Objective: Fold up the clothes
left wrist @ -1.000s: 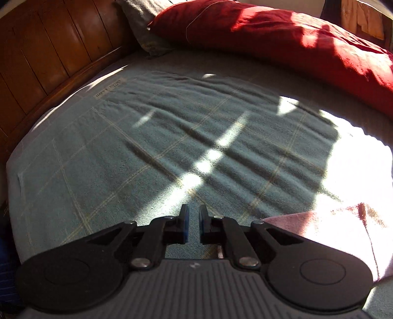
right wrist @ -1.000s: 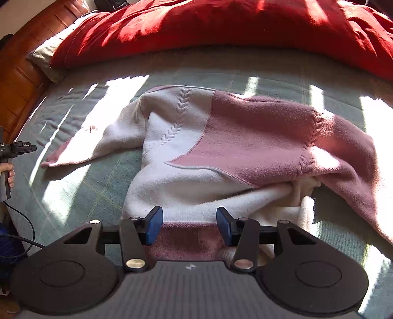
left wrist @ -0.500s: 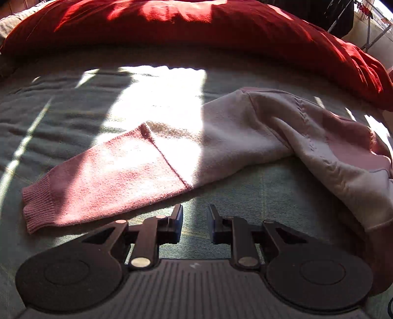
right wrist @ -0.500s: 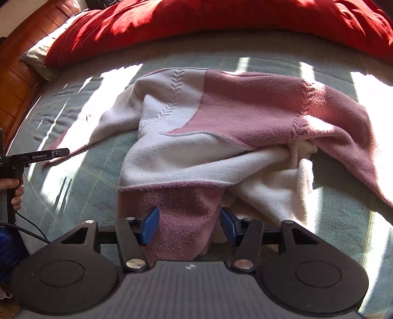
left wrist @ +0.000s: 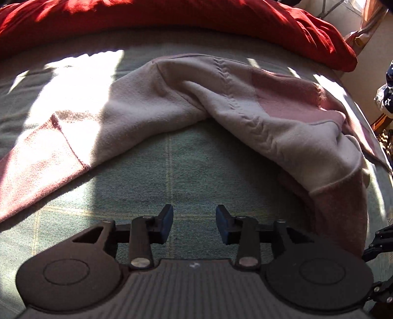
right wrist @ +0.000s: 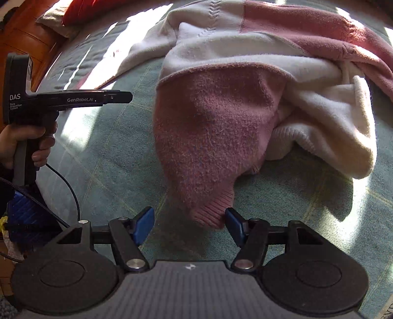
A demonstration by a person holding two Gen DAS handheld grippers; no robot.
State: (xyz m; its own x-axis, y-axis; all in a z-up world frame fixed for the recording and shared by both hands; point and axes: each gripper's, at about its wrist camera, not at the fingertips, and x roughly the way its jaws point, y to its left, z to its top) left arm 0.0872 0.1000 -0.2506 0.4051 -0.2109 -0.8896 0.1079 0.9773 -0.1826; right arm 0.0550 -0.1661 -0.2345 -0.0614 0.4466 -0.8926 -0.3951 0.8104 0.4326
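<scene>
A pink and cream knit sweater lies crumpled on the green checked bedspread. Its pink ribbed hem corner reaches down between my right gripper's open fingers, close to the right pad. My right gripper is open, nothing clamped. In the left wrist view the sweater spreads across the bed, one sleeve running to the left. My left gripper stands open over bare bedspread, short of the sweater. The left gripper also shows from the side in the right wrist view, held by a hand.
A red duvet lies bunched along the far side of the bed. A wooden headboard and a pillow sit at the upper left. A cable trails from the left gripper's handle. Patterned fabric hangs at the right edge.
My left gripper swung right from bare bedspread toward the sweater and its fingers opened from near shut. My right gripper pulled back toward the hem corner, staying open.
</scene>
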